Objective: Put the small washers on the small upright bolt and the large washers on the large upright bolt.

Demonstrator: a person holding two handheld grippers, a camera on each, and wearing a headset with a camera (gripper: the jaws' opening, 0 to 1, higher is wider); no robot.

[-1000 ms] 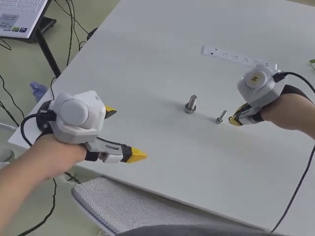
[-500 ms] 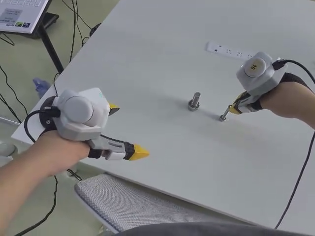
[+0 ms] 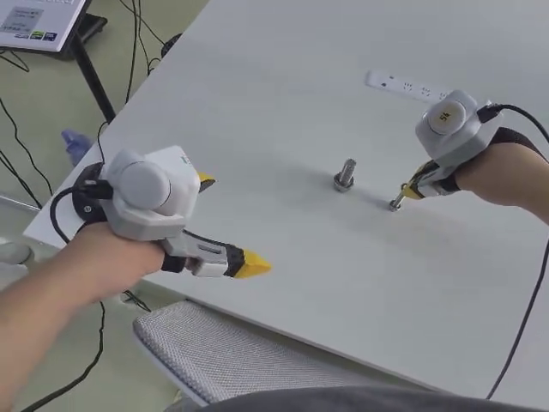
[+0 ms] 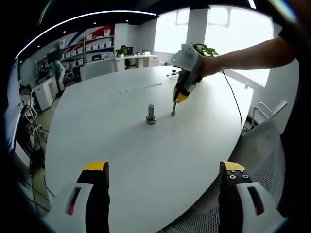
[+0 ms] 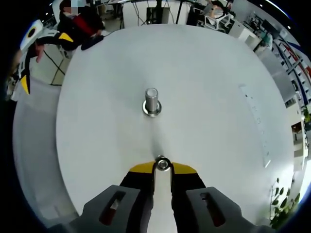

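The small upright bolt (image 3: pixel 395 204) stands on the white table (image 3: pixel 257 103), right of the large upright bolt (image 3: pixel 345 176). My right gripper (image 3: pixel 410 193) leans in from the right with its tips at the small bolt's top. In the right gripper view its jaws (image 5: pixel 163 168) are closed on a small washer (image 5: pixel 163 164) that sits on the bolt's tip. The large bolt (image 5: pixel 152 102) stands beyond it with a ring at its base. My left gripper (image 3: pixel 229 223) hovers at the table's near left edge, open and empty (image 4: pixel 164 167), facing both bolts (image 4: pixel 151 114).
A white power strip (image 3: pixel 412 88) lies on the table behind the bolts. A grey mesh chair (image 3: pixel 223 352) sits below the near edge. A laptop (image 3: pixel 34 21) on a stand and loose cables (image 3: pixel 129 51) are off the left side.
My right gripper has moved left from beside the small bolt until its tips are at the bolt's top. The left gripper has barely shifted.
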